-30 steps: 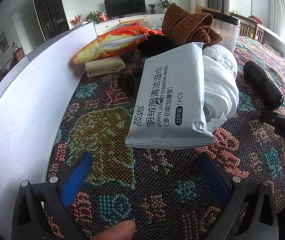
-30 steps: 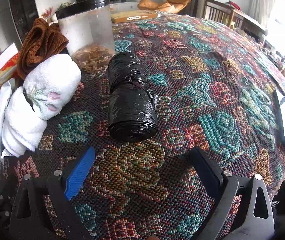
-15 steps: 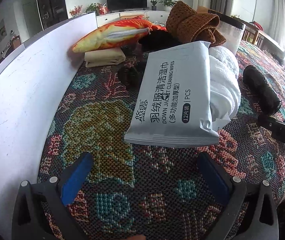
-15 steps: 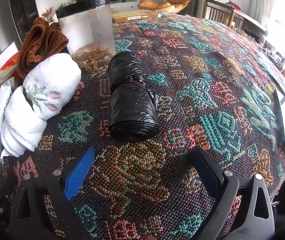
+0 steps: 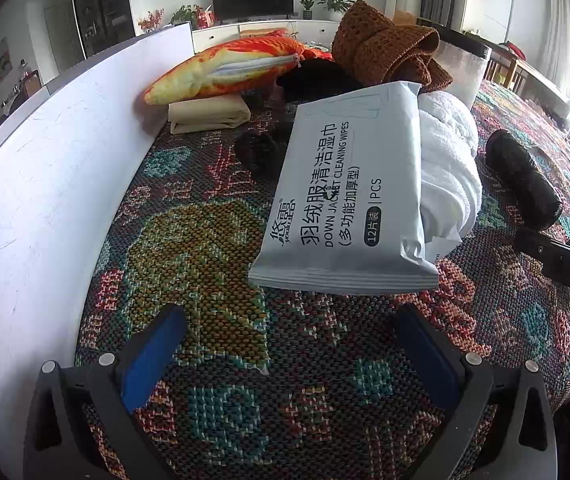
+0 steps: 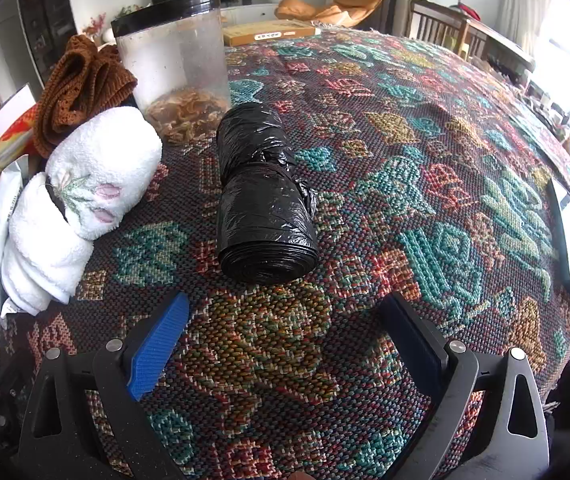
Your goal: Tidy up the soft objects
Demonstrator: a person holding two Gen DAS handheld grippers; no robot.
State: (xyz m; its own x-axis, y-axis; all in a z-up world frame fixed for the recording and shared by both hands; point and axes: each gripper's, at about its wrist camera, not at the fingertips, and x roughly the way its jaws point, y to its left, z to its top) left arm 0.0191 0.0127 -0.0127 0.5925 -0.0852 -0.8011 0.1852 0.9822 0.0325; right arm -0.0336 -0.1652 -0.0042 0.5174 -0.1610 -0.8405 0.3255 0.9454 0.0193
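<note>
My wipes pack [image 5: 349, 200] read "DOWN JACKET CLEANING WIPES, 12 PCS"; both my left gripper [image 5: 289, 356] and right gripper [image 6: 285, 344] gaped wide, empty, over the patterned tablecloth [image 6: 405, 160].

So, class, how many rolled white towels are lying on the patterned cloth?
2: one white towel beside the brown knit, another white towel nearer, against the wipes pack. Others may be hidden.

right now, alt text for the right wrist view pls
The open right gripper faces a roll of black bin bags lying on a patterned woven tablecloth. To its left lie rolled white towels, with a clear black-lidded jar behind.
</note>
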